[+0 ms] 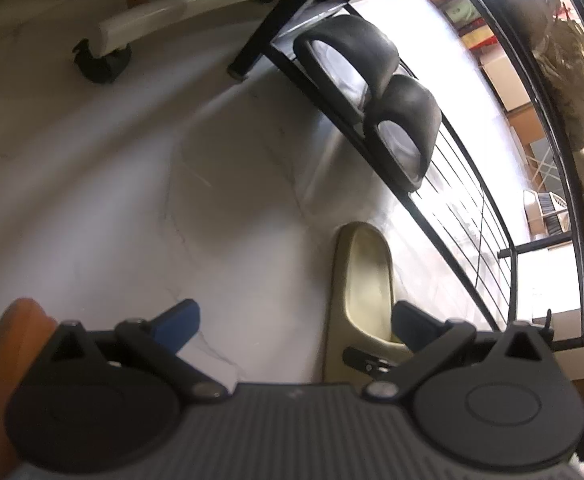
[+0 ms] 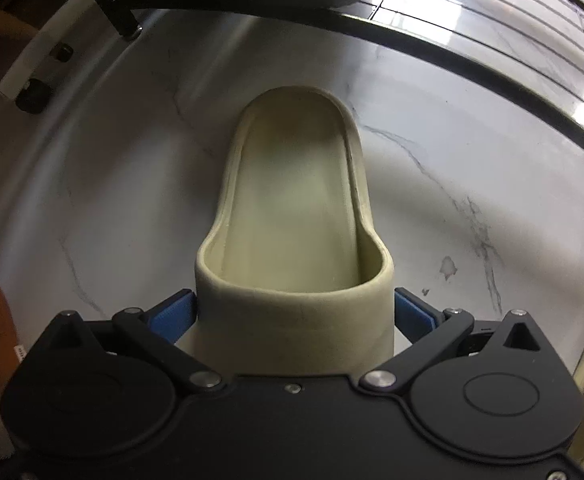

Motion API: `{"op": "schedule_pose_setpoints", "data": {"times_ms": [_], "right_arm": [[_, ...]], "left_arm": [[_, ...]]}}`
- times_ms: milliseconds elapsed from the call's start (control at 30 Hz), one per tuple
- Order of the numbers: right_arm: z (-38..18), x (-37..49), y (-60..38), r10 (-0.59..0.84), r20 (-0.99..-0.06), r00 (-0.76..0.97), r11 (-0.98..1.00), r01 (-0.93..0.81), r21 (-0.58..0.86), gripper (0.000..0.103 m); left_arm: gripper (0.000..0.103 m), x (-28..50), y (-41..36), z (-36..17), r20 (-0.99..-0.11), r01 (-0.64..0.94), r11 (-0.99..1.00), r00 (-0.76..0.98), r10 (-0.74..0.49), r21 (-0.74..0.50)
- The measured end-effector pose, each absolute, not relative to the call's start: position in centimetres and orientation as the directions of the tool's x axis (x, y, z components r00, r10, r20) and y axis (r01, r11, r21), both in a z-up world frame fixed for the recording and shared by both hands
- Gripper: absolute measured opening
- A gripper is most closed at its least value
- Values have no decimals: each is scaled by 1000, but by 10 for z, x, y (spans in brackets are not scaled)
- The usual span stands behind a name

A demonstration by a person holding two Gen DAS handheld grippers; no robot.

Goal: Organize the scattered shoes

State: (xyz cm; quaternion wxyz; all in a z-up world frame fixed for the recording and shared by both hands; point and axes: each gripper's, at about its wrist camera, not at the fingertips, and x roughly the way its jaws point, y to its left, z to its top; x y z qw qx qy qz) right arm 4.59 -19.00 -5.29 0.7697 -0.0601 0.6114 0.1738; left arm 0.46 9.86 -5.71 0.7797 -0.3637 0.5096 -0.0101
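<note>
Left gripper (image 1: 296,322): black linkage arms on round black pivot housings, silver screw heads at the joints, blue fingers (image 1: 179,322). The body between the housings is grey and finely ribbed.

Right gripper (image 2: 294,308): same black linkage and round housings, silver screws, triangular cut-outs in the outer links, blue fingers (image 2: 171,316). Its body is plain black.

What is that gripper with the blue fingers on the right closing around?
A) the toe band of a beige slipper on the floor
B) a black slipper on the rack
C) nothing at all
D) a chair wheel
A: the right gripper has a blue finger on each side of the beige slipper, at its toe band, with the slipper lying on the marble floor.
</note>
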Motion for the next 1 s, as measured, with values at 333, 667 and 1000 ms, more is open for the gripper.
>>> {"op": "schedule_pose_setpoints", "data": {"times_ms": [333,667,1000], "right_arm": [[-52,39,-174,235,-955,179,972,-25,234,100],[-53,31,-147,213,-949,233,977,-69,202,100],[-53,34,-150,275,-938,211,961,-28,275,102]], "left_arm": [[102,4,102,-57,-789,-371,731,490,-370,-573],[102,6,101,-59,-797,-377,734,481,-365,-564],[102,8,101,-59,-799,-372,742,479,-362,-559]]}}
